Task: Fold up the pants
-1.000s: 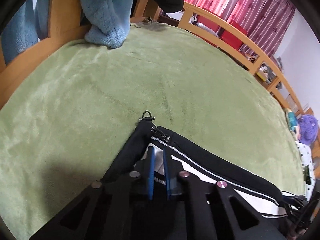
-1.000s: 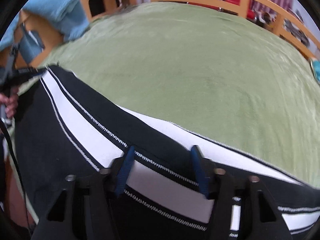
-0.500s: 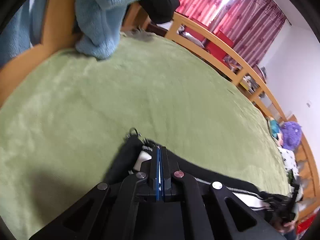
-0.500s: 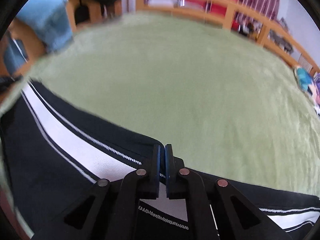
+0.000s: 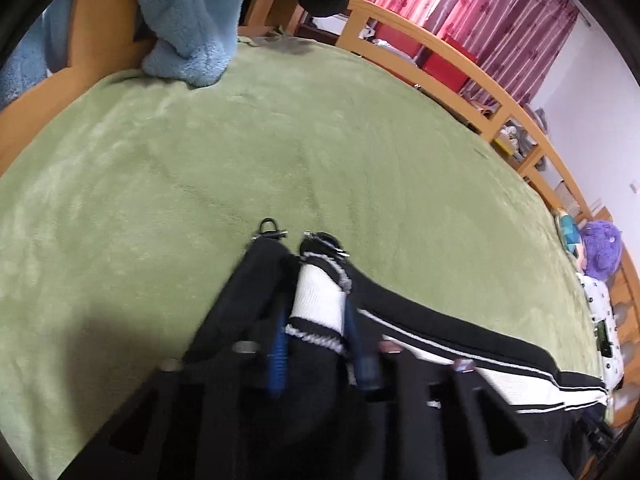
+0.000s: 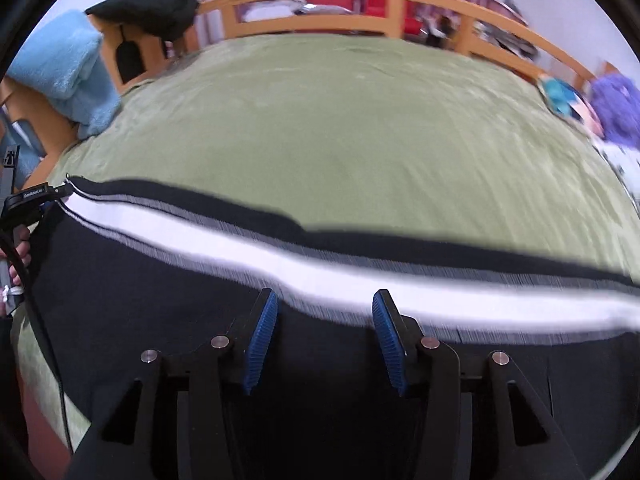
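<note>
Pants, black with a white side stripe, lie along the near edge of the bed, which has a green cover. In the left wrist view the left gripper has its jaws opening, and a bunched fold of the pants sits between the blue pads. The right gripper has its jaws opening too, wide apart above the flat fabric, gripping nothing. A blue towel hangs at 11 o'clock.

Both claws opening, angled downward.
</note>
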A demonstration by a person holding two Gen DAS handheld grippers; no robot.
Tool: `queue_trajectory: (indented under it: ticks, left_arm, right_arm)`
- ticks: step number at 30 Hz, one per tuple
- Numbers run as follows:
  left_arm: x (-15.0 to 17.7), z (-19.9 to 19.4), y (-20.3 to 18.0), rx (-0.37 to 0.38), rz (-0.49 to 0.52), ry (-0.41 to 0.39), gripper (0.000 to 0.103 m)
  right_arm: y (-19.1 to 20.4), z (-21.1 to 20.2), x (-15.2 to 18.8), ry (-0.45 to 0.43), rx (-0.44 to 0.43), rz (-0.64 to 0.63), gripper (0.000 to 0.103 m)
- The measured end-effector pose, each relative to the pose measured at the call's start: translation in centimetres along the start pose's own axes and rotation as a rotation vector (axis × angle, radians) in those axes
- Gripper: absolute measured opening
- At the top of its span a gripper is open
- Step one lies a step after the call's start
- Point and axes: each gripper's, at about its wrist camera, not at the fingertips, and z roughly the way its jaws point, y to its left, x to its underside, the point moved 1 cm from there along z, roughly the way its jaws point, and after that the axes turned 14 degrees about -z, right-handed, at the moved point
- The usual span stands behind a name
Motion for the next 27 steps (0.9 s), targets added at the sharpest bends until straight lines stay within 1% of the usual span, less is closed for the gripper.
queue_trajectory:
  ticks: [1,2,4,5,7,8,9,10,11,12,13,14,15,16,18,19,20,21,23,24,25,27]
  left_arm:
    - [-0.1,-0.7,0.1,0.029,-0.015,-0.026,0.013]
    - [-0.2,-2.3,0.2,0.068,-0.026,-0.083,0.013]
    - [-0.6,-3.9,0.3,0.067,-0.018,-0.121,0.013]
    - [-0.8,-3.7,0.7,0.06,-0.038,-0.106,0.013]
    - [-0.7,-1.9,1.2,-0.005,-0.046,-0.045,0.014]
    - [-0.4,-0.8,1.5,-0.042,-0.051,-0.016,0.016]
    - [-0.1,-0.3,1.8,-0.064,-0.055,0.002,0.022]
    - [0.0,-0.6,2.0,-0.084,-0.062,-0.005,0.026]
    - [0.1,-1.6,2.2,-0.107,-0.086,-0.025,0.037]
    - [0.0,-2.5,2.3,-0.115,-0.103,-0.041,0.05]
    - [0.1,-3.9,2.3,-0.112,-0.113,-0.064,0.055]
    - [0.3,-5.2,2.2,-0.096,-0.114,-0.08,0.057]
    - [0.6,-6.3,1.9,-0.077,-0.109,-0.081,0.057]
    - [0.9,-7.0,1.6,-0.061,-0.102,-0.071,0.057]
    - [2.5,-8.8,0.5,-0.011,-0.069,-0.038,0.058]
    - [3.3,-9.5,-0.2,0.016,-0.039,-0.025,0.059]
    - [4.7,-10.2,-1.0,0.036,0.005,-0.012,0.064]
    - [6.1,-10.6,-1.6,0.036,0.042,-0.002,0.067]
    - [8.4,-10.6,-2.1,0.032,0.082,0.024,0.067]
    - [9.8,-10.4,-2.1,0.03,0.09,0.048,0.067]
    - [11.0,-10.0,-1.9,0.022,0.088,0.075,0.067]
    - [13.6,-7.9,-0.9,-0.02,0.088,0.139,0.067]
  right_arm:
    - [-0.4,-0.4,1.0,0.015,0.011,0.026,0.049]
    - [-0.9,-0.8,2.0,0.026,0.024,0.063,0.049]
    - [-2.1,-1.7,3.9,0.03,0.027,0.154,0.049]
    - [-2.7,-2.2,4.7,0.024,0.015,0.218,0.049]
    - [-3.5,-2.7,6.2,0.014,-0.019,0.295,0.049]
    - [-3.7,-3.0,6.7,0.01,-0.022,0.317,0.049]
    - [-3.7,-3.4,7.0,0.007,-0.017,0.326,0.049]
    - [-3.6,-3.6,7.3,0.006,-0.015,0.326,0.049]
    - [-3.4,-3.9,7.5,0.003,-0.01,0.321,0.05]
    - [-3.2,-4.1,7.7,-0.001,0.002,0.309,0.051]
    - [-2.9,-4.2,7.9,-0.003,0.025,0.294,0.057]
    - [-2.4,-3.8,8.2,0.003,0.036,0.284,0.061]
    - [-2.0,-3.3,8.5,0.014,0.034,0.275,0.062]
    - [-1.4,-2.4,9.0,0.031,0.06,0.243,0.062]
    - [-0.4,-1.3,9.4,0.049,0.126,0.194,0.063]
    - [0.1,-1.2,9.3,0.042,0.157,0.182,0.063]
    - [0.4,-1.5,9.2,0.039,0.171,0.187,0.063]
    - [0.5,-1.9,9.1,0.03,0.156,0.205,0.063]
    - [0.6,-3.6,9.6,-0.013,0.085,0.262,0.063]
    - [0.7,-4.4,10.1,-0.028,0.069,0.271,0.063]
    - [0.8,-5.5,10.7,-0.048,0.067,0.272,0.063]
    - [0.3,-7.7,12.6,-0.077,0.118,0.302,0.063]
